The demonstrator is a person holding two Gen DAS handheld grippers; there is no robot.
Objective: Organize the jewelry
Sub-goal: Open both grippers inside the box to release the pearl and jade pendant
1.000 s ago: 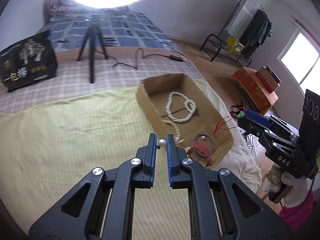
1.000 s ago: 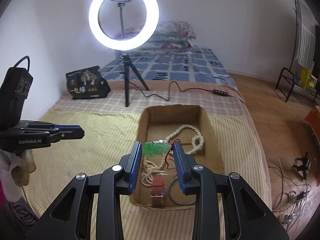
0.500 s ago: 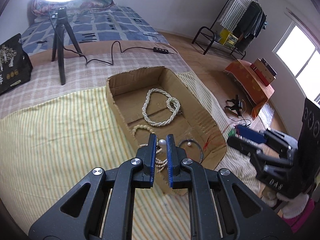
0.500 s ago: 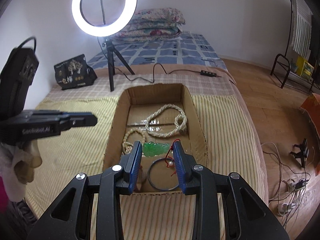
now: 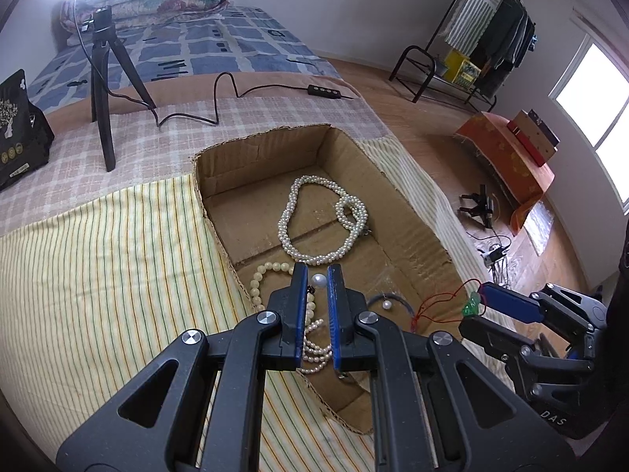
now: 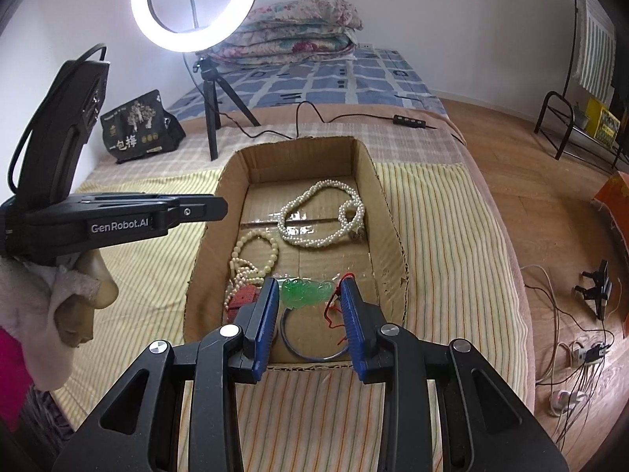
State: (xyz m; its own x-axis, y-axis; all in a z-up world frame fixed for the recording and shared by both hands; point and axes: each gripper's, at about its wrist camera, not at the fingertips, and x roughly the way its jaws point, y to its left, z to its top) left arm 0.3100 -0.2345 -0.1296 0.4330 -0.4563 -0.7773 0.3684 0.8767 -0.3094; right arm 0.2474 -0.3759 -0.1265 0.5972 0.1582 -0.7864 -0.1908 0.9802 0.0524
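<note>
An open cardboard box (image 5: 416, 228) (image 6: 387, 212) lies on the striped bed cover. In it lie a white pearl necklace (image 5: 314, 220) (image 6: 322, 216), a cream bead bracelet (image 5: 267, 275) (image 6: 255, 251), a dark bangle (image 6: 310, 334) and a red piece (image 6: 245, 297). My left gripper (image 5: 317, 281) is shut on a single pearl (image 5: 317, 280), held above the box's near end. My right gripper (image 6: 310, 295) is shut on a green pendant (image 6: 304, 294) with a red cord (image 6: 334, 306), above the near end; it also shows in the left wrist view (image 5: 477, 303).
A ring light on a black tripod (image 6: 214, 90) (image 5: 100, 90) stands behind the box with its cable (image 5: 220, 98) across the bed. A black bag (image 6: 137, 126) sits at the back left. Right of the bed lie floor cables (image 6: 582, 346) and a clothes rack (image 5: 464, 39).
Both grippers have moved closer over the box, each still holding its item. The box fills more of both views now.
</note>
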